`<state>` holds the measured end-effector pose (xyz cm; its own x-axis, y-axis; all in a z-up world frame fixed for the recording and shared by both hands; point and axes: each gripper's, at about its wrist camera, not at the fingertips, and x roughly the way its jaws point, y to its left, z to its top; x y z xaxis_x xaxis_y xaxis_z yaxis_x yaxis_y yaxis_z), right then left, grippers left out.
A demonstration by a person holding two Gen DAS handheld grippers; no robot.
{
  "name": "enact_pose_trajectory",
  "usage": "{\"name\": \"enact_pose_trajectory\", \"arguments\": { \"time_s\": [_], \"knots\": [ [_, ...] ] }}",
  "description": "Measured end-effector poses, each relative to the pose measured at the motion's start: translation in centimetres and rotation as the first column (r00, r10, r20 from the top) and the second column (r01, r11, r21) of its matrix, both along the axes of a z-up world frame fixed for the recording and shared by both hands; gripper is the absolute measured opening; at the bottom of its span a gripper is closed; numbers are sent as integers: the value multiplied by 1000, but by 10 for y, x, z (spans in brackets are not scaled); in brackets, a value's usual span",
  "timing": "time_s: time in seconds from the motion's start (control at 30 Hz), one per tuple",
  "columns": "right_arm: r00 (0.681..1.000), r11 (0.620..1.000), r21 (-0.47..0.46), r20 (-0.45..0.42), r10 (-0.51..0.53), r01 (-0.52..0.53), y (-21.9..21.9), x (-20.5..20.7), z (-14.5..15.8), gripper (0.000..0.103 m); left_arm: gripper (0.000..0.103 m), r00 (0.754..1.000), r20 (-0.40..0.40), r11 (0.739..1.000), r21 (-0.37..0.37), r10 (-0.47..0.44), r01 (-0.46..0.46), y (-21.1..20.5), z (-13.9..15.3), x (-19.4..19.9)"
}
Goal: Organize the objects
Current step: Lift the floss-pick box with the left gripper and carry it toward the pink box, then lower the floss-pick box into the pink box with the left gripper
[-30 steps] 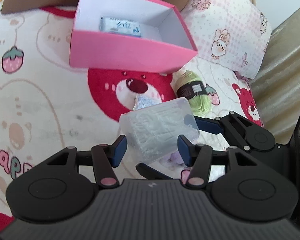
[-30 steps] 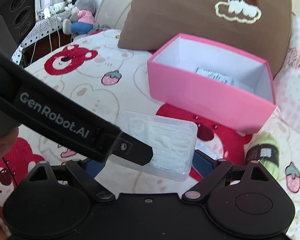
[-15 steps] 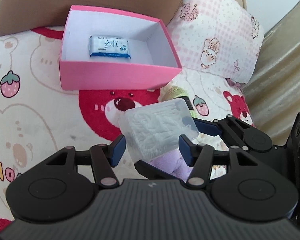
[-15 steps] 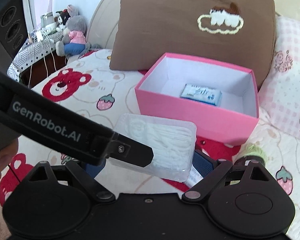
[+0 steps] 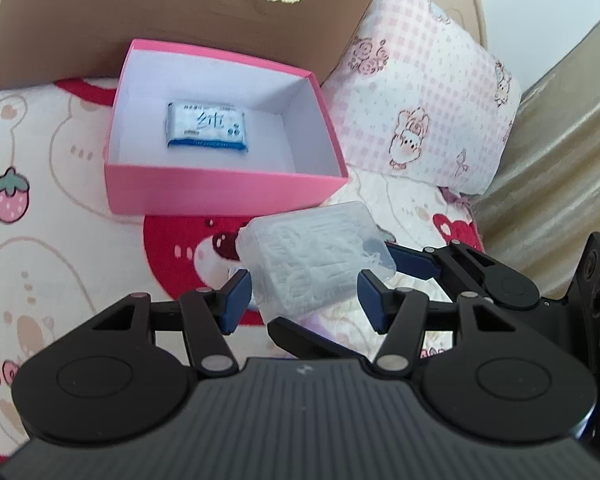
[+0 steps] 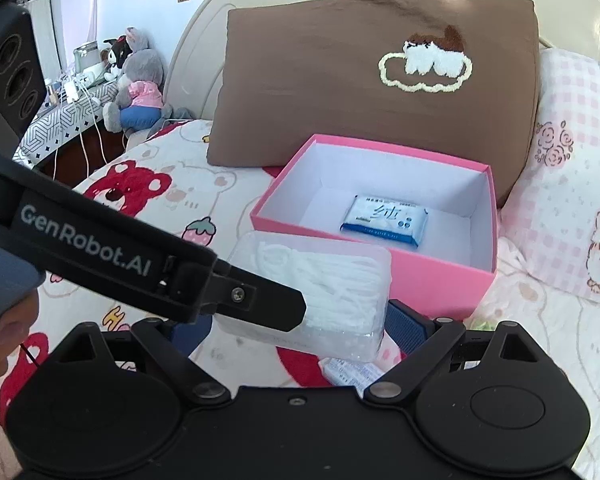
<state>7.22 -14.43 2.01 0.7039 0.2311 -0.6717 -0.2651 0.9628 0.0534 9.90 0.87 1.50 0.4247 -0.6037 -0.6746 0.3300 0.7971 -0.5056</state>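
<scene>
Clear case (image 6: 324,280): lidded plastic, packed with white floss picks, held off the bed, long axis running across between both tools.
Right tool (image 6: 295,328): jaws wide, clamped on the case's long ends.
Left tool (image 5: 302,294): pads flank the short sides; contact cannot be told.
Pink box (image 5: 219,196): ahead of both tools, just beyond the case, open-topped.
Tissue pack (image 5: 207,129): lying on the box floor.

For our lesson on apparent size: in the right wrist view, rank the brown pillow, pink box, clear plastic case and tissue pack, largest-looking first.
1. brown pillow
2. pink box
3. clear plastic case, enlarged by nearness
4. tissue pack
</scene>
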Motion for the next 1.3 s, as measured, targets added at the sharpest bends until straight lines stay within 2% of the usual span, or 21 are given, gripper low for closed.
{"name": "enact_pose_trajectory", "arguments": {
  "time_s": [0.13, 0.23, 0.5, 0.67, 0.8, 0.9, 1.07, 1.3],
  "knots": [
    [1000, 1000, -3, -25, 5, -5, -2, 12, 2, 95, 56, 1000, -16, 999, -35, 22, -23, 3, -4, 8],
    [999, 1000, -20, -49, 17, -18, -2, 25, 4, 95, 58, 1000, -19, 999, -20, 24, -25, 1, -4, 16],
    [998, 997, -49, -27, 58, -59, -4, 60, 15, 95, 58, 997, -35, 998, 16, 67, -66, -5, 14, 54],
    [996, 996, 27, 18, 84, -85, -24, 87, 16, 95, 57, 996, -20, 995, 38, 89, -88, -10, 23, 79],
    [997, 993, 93, 20, 77, -79, -39, 111, 12, 95, 57, 994, -65, 996, 15, 86, -85, -15, 11, 104],
    [997, 994, 72, 18, 81, -82, -41, 126, 8, 93, 56, 991, -88, 994, -17, 105, -107, -15, -1, 119],
    [996, 996, 44, -19, 84, -83, -42, 152, -7, 91, 54, 985, -107, 991, 0, 136, -137, -20, -20, 142],
    [995, 997, 70, -96, 34, -27, -49, 187, -40, 89, 55, 975, -147, 986, 29, 168, -165, -28, -48, 173]
  ]
}}
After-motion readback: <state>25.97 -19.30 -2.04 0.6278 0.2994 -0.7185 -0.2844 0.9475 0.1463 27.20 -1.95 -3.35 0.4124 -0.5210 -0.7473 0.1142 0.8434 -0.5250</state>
